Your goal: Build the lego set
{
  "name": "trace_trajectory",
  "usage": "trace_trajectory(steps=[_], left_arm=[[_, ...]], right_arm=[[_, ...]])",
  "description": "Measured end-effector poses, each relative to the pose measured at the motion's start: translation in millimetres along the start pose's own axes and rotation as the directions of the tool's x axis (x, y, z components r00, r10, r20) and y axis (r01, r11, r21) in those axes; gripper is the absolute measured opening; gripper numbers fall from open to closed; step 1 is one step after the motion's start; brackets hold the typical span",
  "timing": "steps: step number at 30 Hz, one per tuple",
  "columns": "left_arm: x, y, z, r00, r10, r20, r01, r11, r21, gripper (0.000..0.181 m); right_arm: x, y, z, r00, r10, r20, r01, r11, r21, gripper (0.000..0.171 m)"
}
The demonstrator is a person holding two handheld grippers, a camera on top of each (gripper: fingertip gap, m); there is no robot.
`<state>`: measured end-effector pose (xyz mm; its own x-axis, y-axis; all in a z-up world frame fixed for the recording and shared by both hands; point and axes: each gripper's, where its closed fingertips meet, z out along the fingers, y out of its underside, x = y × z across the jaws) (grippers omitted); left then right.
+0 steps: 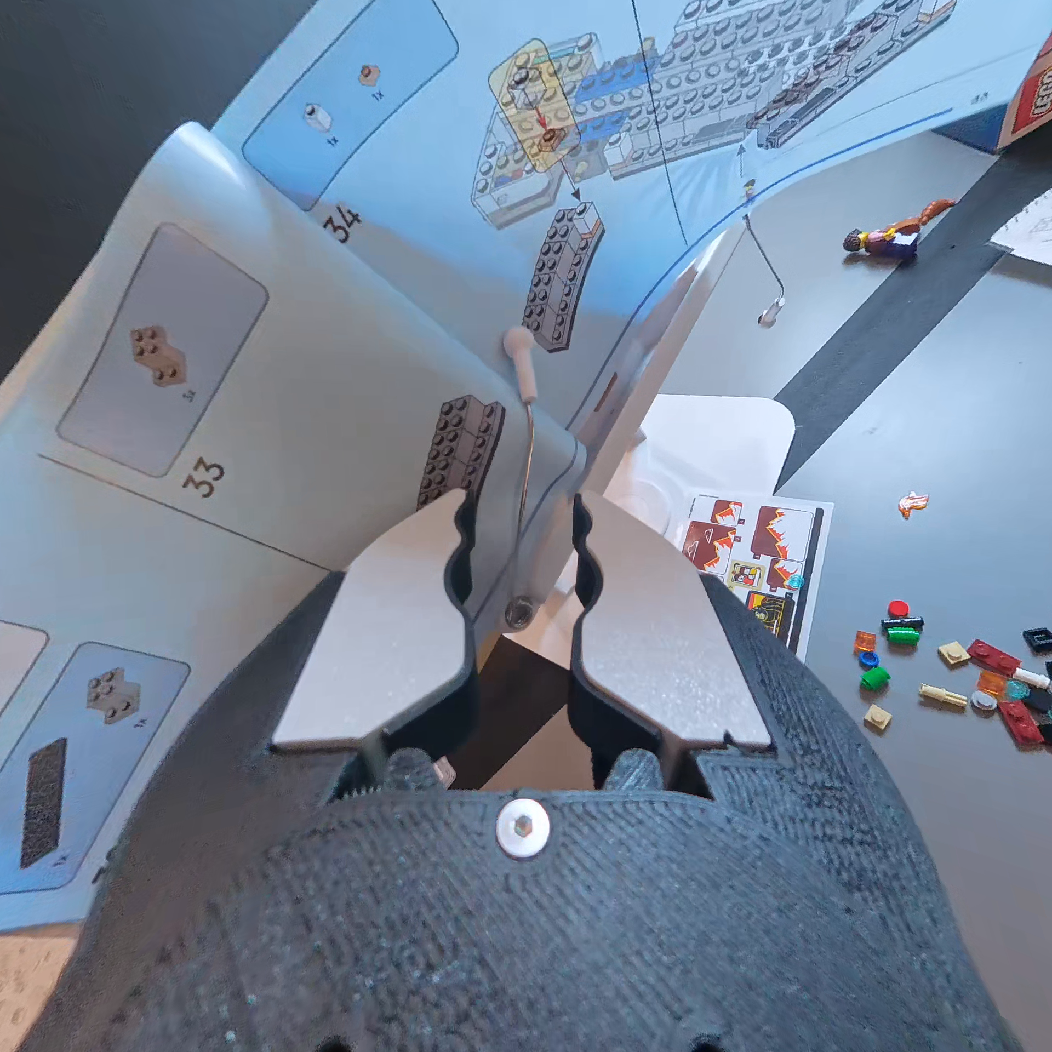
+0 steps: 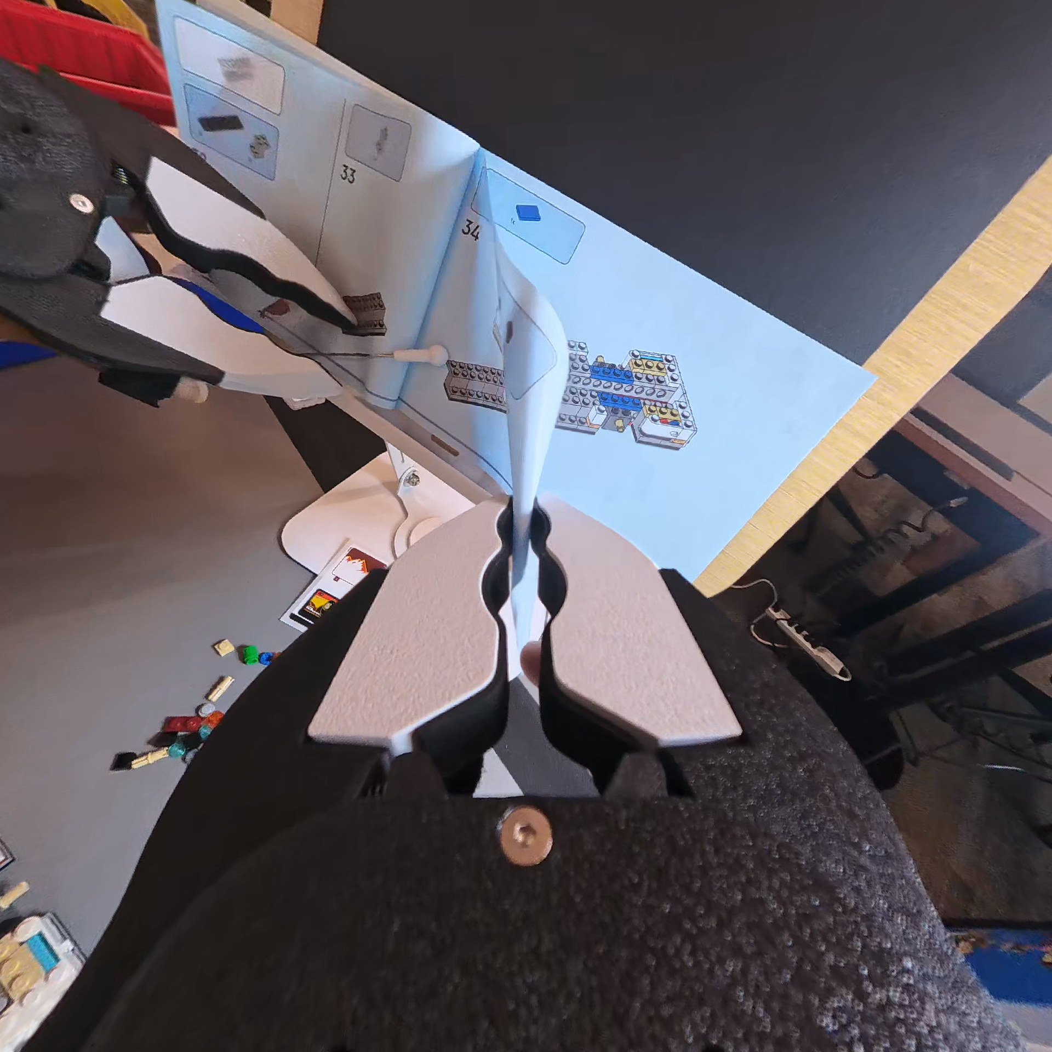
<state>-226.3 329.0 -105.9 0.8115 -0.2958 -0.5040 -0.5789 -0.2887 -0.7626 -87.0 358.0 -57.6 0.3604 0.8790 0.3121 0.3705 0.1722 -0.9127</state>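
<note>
A: Where is the pale blue paper instruction booklet [image 2: 654,319]?

B: It stands open on a white metal book stand [image 2: 347,524] on the grey tabletop [image 1: 911,398]. A thin wire page holder with a white tip [image 1: 521,364] lies across the left-hand page.

A: What is the right gripper [image 2: 521,518] doing?

B: Its white fingers with wavy black pads are closed on a single curled page [image 2: 529,364] of the booklet, pinching the lower edge. The page stands up from the spread, twisted, between the two sides.

A: And the left gripper [image 1: 521,509]?

B: Its fingers are spread apart, one on each side of the stand's lower ledge and the wire holder, by the left-hand page. It grips nothing that I can see.

A: Anything else on the table?

B: A white sticker sheet with red and orange flame shapes [image 1: 757,563] lies just beside the stand's base. Near it is a scatter of small loose lego pieces [image 1: 968,677] in red, green, tan, blue and black. A small lego minifigure [image 1: 882,242] lies farther off, and a transparent orange flame piece [image 1: 913,504] lies apart from the scatter.
</note>
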Motion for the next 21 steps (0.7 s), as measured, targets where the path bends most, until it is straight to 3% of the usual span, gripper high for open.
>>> trace_trajectory(steps=[9,14,18,21], left_arm=[[-6,4,0,0.989,0.111,0.096,-0.110,0.994,-0.011,0.014],[-5,5,0,0.979,0.162,0.127,-0.168,0.985,0.035,0.001],[-7,4,-4,0.990,-0.040,0.137,0.014,0.981,0.191,0.001],[-9,3,-8,0.974,-0.207,0.096,0.168,0.936,0.309,0.001]], right_arm=[[-6,-2,-2,0.996,0.066,0.066,-0.067,0.998,0.017,0.003],[-47,-24,-13,0.960,0.076,0.271,-0.104,0.990,0.090,0.004],[-91,-40,-9,0.924,0.016,0.382,-0.058,0.993,0.101,0.004],[-126,-54,5,0.895,-0.024,0.445,-0.029,0.993,0.112,0.006]])
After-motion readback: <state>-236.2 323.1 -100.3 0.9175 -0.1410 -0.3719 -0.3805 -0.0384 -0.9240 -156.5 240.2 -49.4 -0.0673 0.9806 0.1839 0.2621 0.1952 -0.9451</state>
